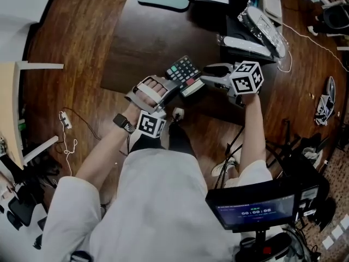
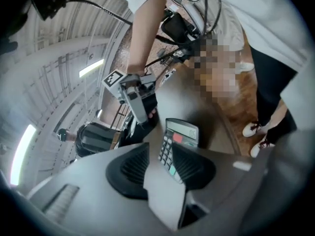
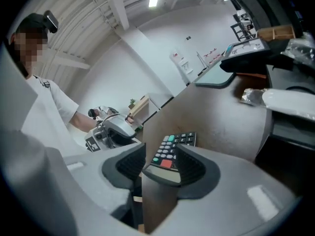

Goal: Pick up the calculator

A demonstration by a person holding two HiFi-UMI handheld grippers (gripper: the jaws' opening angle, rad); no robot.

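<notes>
The calculator (image 1: 184, 74) lies flat near the front edge of the dark surface (image 1: 142, 48). It sits between the two tools, which face each other. The left tongs (image 1: 173, 89) stand spread around its keypad end, and their own view shows bare surface between the calculator (image 2: 176, 139) and one pad. The right tongs (image 1: 210, 75) are also spread. They straddle the display end (image 3: 167, 168), with a gap on one side and the other pad close against the edge.
</notes>
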